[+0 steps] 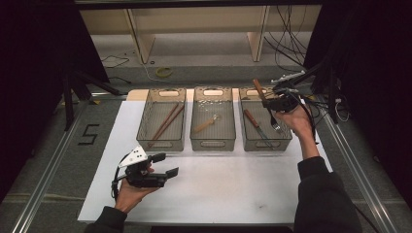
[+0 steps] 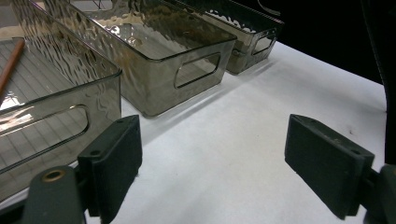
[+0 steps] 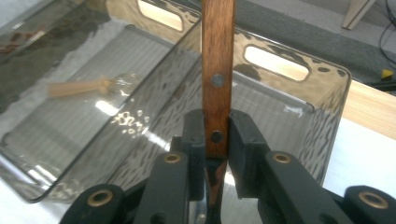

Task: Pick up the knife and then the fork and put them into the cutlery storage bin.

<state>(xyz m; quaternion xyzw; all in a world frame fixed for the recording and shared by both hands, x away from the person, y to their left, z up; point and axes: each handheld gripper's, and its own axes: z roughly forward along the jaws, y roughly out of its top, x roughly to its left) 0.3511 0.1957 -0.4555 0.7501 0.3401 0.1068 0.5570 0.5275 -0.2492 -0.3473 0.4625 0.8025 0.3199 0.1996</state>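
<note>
The right gripper point(image 3: 217, 140) is seen closed on the wooden handle of a fork point(image 3: 217, 70), its two black pads pressed flat against the handle's sides near a rivet. In the high view the same fork point(image 1: 266, 106) is held over the right-hand tray point(image 1: 248, 141), handle raised toward the far side and metal tines pointing down into the tray by the person's right hand point(image 1: 294, 121). The tines themselves are small and dim there, and in the right gripper view the metal end is cut off below the pads. The left gripper point(image 2: 212, 158) is held with its jaws wide apart and nothing between them, above bare white sheet point(image 2: 261, 116); in the high view it point(image 1: 163, 165) is seen in the left hand near the front of the sheet, well apart from the trays.

Inside the right-hand tray a second wood-handled utensil point(image 1: 256, 125) is seen lying aslant; whether it is a knife cannot be told for certain. The middle tray point(image 1: 212, 143) holds a pale-handled utensil point(image 1: 206, 124) whose clear head is blurred by glare. In the left tray point(image 1: 160, 143) two brown chopsticks point(image 1: 166, 122) lie side by side.

The three trays are made of smoky translucent plastic with rippled walls, ribbed floors and oval handle cut-outs, and are set in a row just beside one another. The sheet is smooth and matt, laid over a wooden tabletop point(image 3: 373, 107).
</note>
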